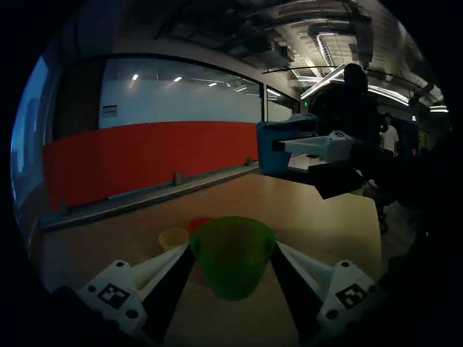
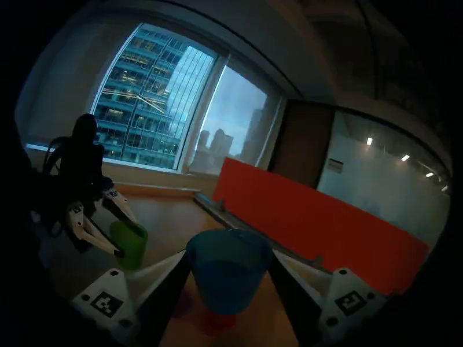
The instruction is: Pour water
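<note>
Left tongs (image 1: 231, 248): both fingers clamp the sides of the green cup (image 1: 232, 260), which is upright over the worktop (image 1: 301, 208). Right tongs (image 2: 228, 255): both fingers clamp the blue cup (image 2: 228, 277), also upright. A yellow cup (image 1: 172, 236) and a red cup (image 1: 198, 223) stand just beyond the green cup

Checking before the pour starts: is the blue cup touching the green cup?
Apart. The right gripper view shows bare table between the green cup and the blue cup.
</note>
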Demonstrator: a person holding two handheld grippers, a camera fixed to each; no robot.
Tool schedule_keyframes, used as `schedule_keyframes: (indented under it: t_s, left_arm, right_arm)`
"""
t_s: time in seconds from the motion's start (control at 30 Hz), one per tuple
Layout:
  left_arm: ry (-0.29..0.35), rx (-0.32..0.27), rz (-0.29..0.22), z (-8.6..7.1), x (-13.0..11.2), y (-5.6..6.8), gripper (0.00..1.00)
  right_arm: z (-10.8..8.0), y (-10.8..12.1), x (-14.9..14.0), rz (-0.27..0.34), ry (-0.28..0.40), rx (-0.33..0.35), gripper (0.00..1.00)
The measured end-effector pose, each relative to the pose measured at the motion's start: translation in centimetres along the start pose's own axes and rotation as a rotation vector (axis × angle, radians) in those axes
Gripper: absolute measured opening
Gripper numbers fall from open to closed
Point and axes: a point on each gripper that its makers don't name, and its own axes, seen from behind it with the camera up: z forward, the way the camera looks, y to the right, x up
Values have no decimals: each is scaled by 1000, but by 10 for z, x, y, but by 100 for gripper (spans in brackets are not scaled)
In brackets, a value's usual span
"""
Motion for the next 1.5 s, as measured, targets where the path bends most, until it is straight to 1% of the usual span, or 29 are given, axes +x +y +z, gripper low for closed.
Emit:
schedule_keyframes:
  t_s: [0.47, 0.97, 1.3, 1.5]
  left_arm:
    - [26, -8, 2, 2, 10, 5, 87]
    - [34, -21, 2, 7, 18, 10, 87]
    - [46, -30, 9, 11, 26, 14, 87]
    - [50, -35, 11, 14, 30, 16, 87]
  right_arm:
    - [15, -3, 18, -133, 10, 16, 91]
    - [31, -5, 43, -283, 30, 19, 91]
    - [40, 1, 59, -390, 42, 12, 91]
    - [45, 1, 68, -453, 52, 10, 91]
